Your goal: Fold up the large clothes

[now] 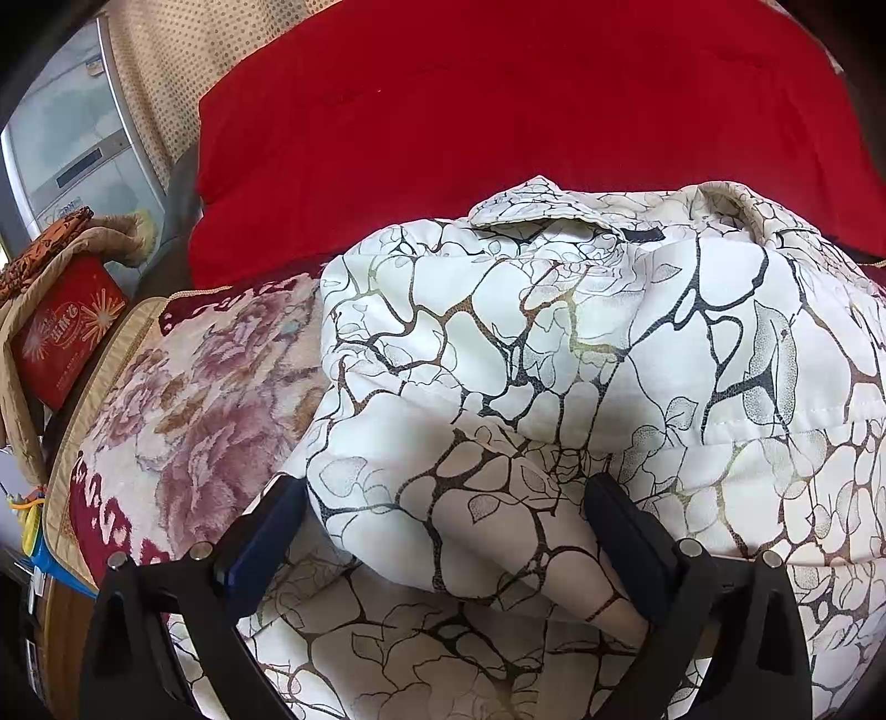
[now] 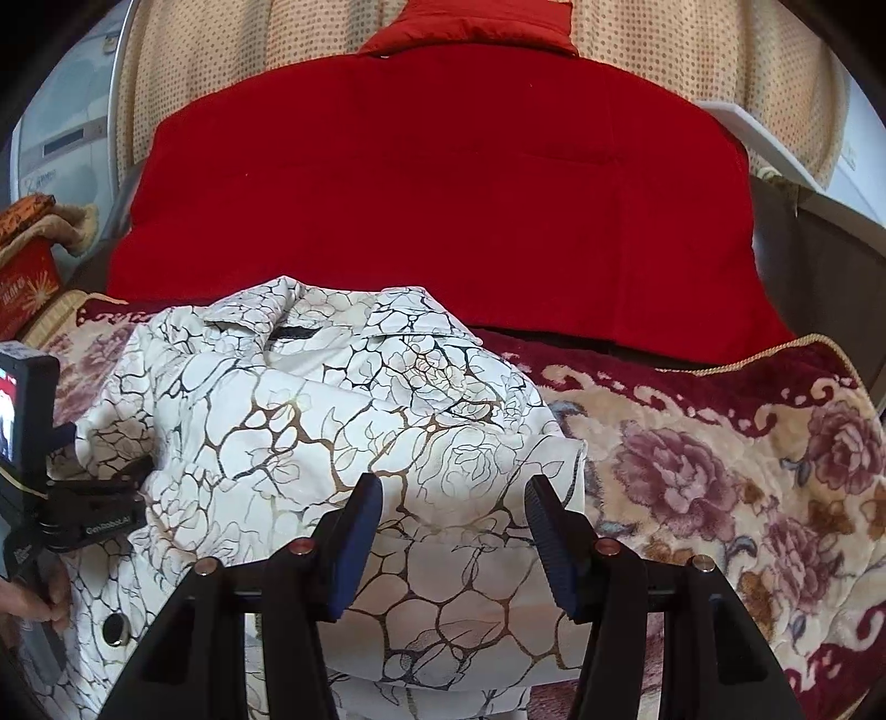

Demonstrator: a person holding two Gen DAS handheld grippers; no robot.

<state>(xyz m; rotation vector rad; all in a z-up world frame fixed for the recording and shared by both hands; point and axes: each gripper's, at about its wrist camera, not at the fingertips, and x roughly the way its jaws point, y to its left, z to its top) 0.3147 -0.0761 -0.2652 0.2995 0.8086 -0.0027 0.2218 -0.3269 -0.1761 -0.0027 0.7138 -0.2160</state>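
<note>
A padded white jacket [image 1: 554,343] with a black and gold crackle-and-rose print lies bunched on a floral blanket [image 1: 210,376], collar toward the far side. It also shows in the right wrist view [image 2: 310,421]. My left gripper [image 1: 443,498] is open, its fingers straddling a puffy fold of the jacket's near left part. My right gripper [image 2: 454,498] is open, its fingers on either side of the jacket's near right edge, by a folded sleeve end. The left gripper's handle and camera [image 2: 33,443] show at the left of the right wrist view.
A thick red quilt [image 2: 443,194] lies behind the jacket. The floral blanket [image 2: 720,487] extends to the right. A red box [image 1: 66,332] and a beige fabric bag [image 1: 61,249] stand at the left. A dotted curtain [image 2: 692,50] and window frames are behind.
</note>
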